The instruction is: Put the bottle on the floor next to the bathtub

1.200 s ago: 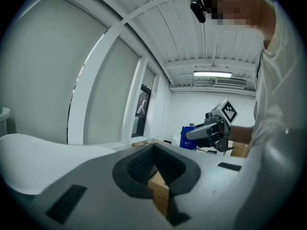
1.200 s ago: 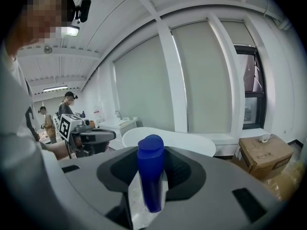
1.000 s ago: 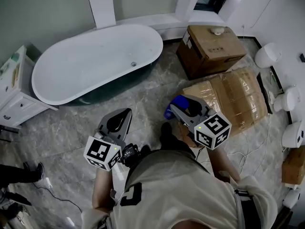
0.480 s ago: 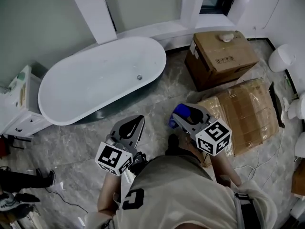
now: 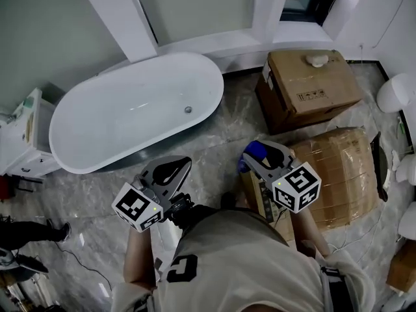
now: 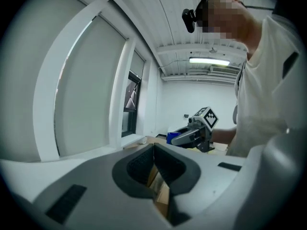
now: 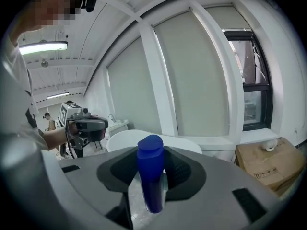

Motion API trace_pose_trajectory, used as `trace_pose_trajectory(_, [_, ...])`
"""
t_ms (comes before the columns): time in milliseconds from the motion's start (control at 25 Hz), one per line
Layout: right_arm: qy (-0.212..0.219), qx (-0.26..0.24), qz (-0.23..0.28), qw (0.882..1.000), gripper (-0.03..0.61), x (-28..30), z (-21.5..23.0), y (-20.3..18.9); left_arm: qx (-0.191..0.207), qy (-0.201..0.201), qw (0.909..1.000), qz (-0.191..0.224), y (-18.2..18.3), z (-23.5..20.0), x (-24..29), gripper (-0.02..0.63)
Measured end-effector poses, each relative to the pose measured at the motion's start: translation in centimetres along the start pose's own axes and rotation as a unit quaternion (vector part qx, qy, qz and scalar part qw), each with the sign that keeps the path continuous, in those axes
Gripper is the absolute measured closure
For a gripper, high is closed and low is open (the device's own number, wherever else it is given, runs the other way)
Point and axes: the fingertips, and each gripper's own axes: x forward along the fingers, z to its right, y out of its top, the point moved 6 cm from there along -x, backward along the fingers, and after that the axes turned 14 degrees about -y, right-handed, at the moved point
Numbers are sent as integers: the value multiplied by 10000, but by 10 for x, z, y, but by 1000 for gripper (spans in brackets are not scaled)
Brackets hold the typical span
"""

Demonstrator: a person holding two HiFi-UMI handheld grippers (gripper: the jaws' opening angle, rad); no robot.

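Blue bottle (image 7: 150, 174) pinched between the jaws of the right gripper (image 5: 253, 159), cap above them; left gripper (image 6: 154, 150) empty, jaws together.

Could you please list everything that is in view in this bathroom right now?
bathtub: one, white, on the marble floor at upper left.
cabinet: one, white, left of the bathtub.
plain box: one, brown cardboard, upper right.
wrapped box: one, brown under film, below the plain box.
small object: one, white, on top of the plain box.
rounded fixtures: at least two, white, right edge.
bystander's leg: one, dark, left edge.
bottle: one, blue, upright in the right gripper.
left gripper: grey, jaws together, empty.
right gripper: grey, closed on the bottle.
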Motion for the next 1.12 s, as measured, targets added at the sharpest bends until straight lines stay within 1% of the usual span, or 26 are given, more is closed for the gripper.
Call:
trace_pose_trajectory(80, [20,-19,-55,10000,417,6,14,3,-201,-216,9996,1,3,-5,3,555])
trace_pose_trajectory(160, [85,-25,-62,9999,417,14,24,10,-392,-274,9988,99,9,-15,-1,555])
trace_pose_trajectory(240, [173,0,-28,9998,417,24,31,17,-436,-102,9988,193,16,-30,-9,555])
trace_pose_trajectory(360, [285,-14,-54,9996,417,40,35,23,-197,346,9991,174,25,-52,-24,555])
trace_pose_trajectory(440, [354,-80,-104,9993,417,53,34,28,-108,439,9990,20,26,-67,-35,555])
trace_pose_trajectory(480, [387,-101,-108,9991,417,60,33,32,-124,363,9992,-127,24,-75,-40,555])
trace_pose_trajectory(560, [431,-118,-92,9990,417,79,33,43,-214,72,9983,-537,19,-92,-48,555])
trace_pose_trajectory(600, [445,-136,-109,9989,417,89,33,47,-247,-14,9972,-706,15,-101,-50,555])
trace_pose_trajectory(640, [457,-163,-156,9987,417,99,34,51,-275,-18,9965,-786,11,-110,-50,555])
trace_pose_trajectory(720, [475,-228,-282,9982,417,119,34,58,-336,74,9968,-715,5,-129,-48,555])
trace_pose_trajectory(880, [499,-358,-341,9975,417,164,32,83,-324,392,9986,-141,7,-181,-37,555])
trace_pose_trajectory(960, [483,-446,-349,9972,417,188,32,97,-207,536,9983,49,10,-207,-27,555])
trace_pose_trajectory(1040, [454,-559,-380,9967,417,210,33,109,-2,499,9987,38,14,-226,-16,555])
trace_pose_trajectory(1120, [434,-675,-386,9960,417,230,32,119,116,346,9993,45,18,-241,-11,555])
